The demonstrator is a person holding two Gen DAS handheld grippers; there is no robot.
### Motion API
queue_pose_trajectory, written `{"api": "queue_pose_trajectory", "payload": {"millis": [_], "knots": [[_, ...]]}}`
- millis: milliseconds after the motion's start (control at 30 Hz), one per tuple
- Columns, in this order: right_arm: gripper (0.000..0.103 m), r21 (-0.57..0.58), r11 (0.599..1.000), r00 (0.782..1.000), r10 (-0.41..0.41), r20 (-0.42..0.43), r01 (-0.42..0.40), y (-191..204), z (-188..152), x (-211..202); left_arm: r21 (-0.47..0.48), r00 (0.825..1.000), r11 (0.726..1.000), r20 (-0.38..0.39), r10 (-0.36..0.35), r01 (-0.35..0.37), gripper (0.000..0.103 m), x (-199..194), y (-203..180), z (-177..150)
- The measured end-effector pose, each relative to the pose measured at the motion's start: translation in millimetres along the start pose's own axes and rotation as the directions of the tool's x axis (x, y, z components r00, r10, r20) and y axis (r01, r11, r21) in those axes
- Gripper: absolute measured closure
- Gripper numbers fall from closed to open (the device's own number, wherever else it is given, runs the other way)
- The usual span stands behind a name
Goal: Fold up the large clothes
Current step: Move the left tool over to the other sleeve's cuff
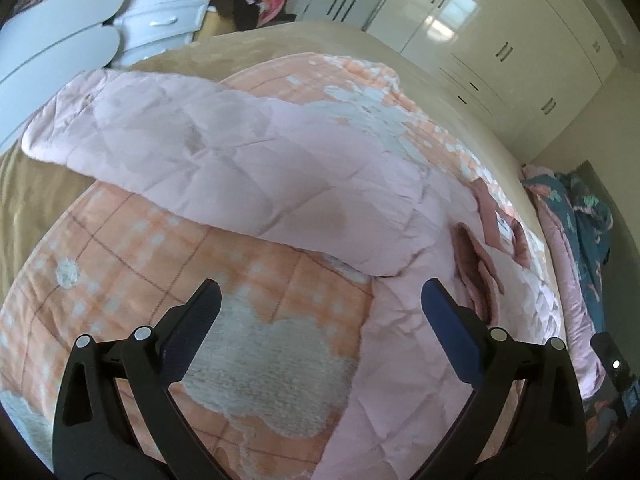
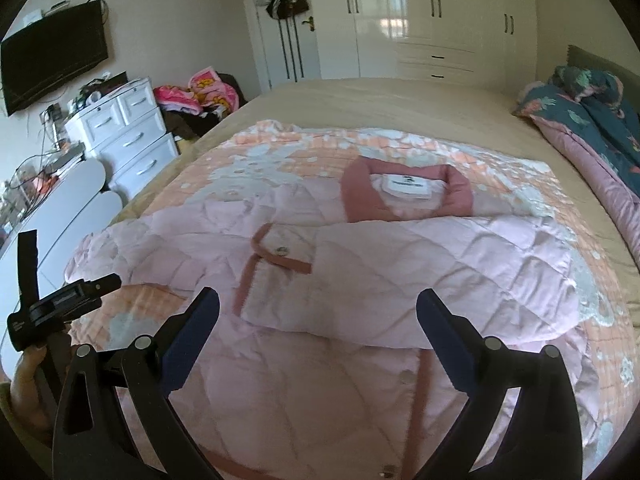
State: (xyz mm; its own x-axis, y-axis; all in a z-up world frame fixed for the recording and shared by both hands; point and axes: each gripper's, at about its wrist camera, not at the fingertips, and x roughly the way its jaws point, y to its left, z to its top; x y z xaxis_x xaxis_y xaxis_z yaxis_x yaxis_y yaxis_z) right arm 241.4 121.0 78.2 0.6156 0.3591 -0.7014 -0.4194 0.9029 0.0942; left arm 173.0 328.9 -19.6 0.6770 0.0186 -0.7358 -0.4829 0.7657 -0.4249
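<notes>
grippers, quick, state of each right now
Left gripper: open, holding nothing, above the pink quilted jacket.
Right gripper: open, holding nothing, over the jacket.

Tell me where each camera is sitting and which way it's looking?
Left wrist view: sits on the left gripper, looks across the pale pink quilted jacket from its side; only its own open black fingers show.
Right wrist view: sits on the right gripper, looks up the jacket towards its dusty-rose collar and the white wardrobe; its open fingers, plus a hand holding the other gripper, show.
Both share the jacket and the peach patterned blanket.
</notes>
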Motion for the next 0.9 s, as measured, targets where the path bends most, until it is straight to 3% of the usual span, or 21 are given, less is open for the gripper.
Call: {"api": "queue_pose_trajectory", "payload": {"millis": [333,533,900], "knots": [[0.005,-0.047,0.997,0.998,0.054,-0.036,-0.056,46,4,24,-0.093,1.0,0.996,0.008,0.006,-0.005,0.009,-3,33,5],[0.005,-0.078,0.992,0.994,0.091,-0.057,-0.095,76,8,41,-0.147,0.999,0.988,0.013,0.046,-0.044,0.009,-3,56,12],[0.005,-0.115,0.984,0.987,0.127,-0.094,-0.138,115,12,69,-0.269,0.995,0.96,0.043,0.093,-0.078,0.009,-2,99,28]]}}
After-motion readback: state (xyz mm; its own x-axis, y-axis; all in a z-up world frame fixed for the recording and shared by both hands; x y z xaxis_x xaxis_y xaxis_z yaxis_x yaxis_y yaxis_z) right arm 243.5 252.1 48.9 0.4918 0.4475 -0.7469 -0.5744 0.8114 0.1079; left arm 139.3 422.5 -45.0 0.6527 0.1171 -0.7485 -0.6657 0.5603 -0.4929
